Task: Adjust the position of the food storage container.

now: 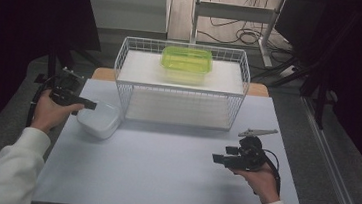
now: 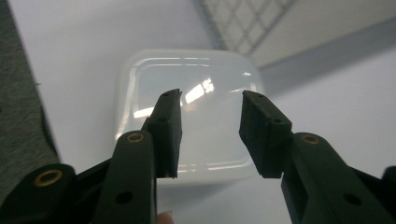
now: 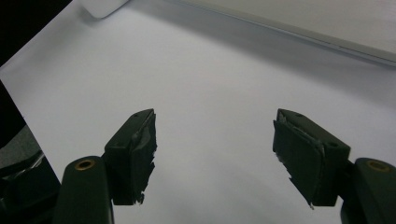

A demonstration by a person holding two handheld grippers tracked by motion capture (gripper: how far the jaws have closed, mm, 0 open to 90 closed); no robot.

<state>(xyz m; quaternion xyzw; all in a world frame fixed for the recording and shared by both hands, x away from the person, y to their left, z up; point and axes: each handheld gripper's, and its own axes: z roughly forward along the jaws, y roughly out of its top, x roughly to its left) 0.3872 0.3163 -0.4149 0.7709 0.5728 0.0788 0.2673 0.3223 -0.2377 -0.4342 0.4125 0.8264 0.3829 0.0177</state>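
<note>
the wide white bench [image 1: 172, 176] carries a white wire-mesh rack [image 1: 180, 84] at its far middle, with a translucent green lidded plastic box [image 1: 186, 61] on the rack's top shelf. just left of the rack's near left corner, on the bench top, sits a small milky-white square plastic container with rounded corners [image 1: 99, 119], the thing in hand.

the left tool [image 1: 88, 104] reaches over that container from the left. in the left gripper view its jaws hang half open above the container [image 2: 187, 116], pads apart and pressing nothing. the right tool [image 1: 217, 159] rests at the near right, well apart from everything; in the right gripper view its jaws stand wide over bare bench, holding nothing.

the step looks like a grasp on the white container. to do it well, the left tool probably needs jaws wider than the container's rim or set across one wall, lowered squarely so both pads [image 2: 169, 126] meet plastic together. a lopsided close could skid the light container toward the rack.
</note>
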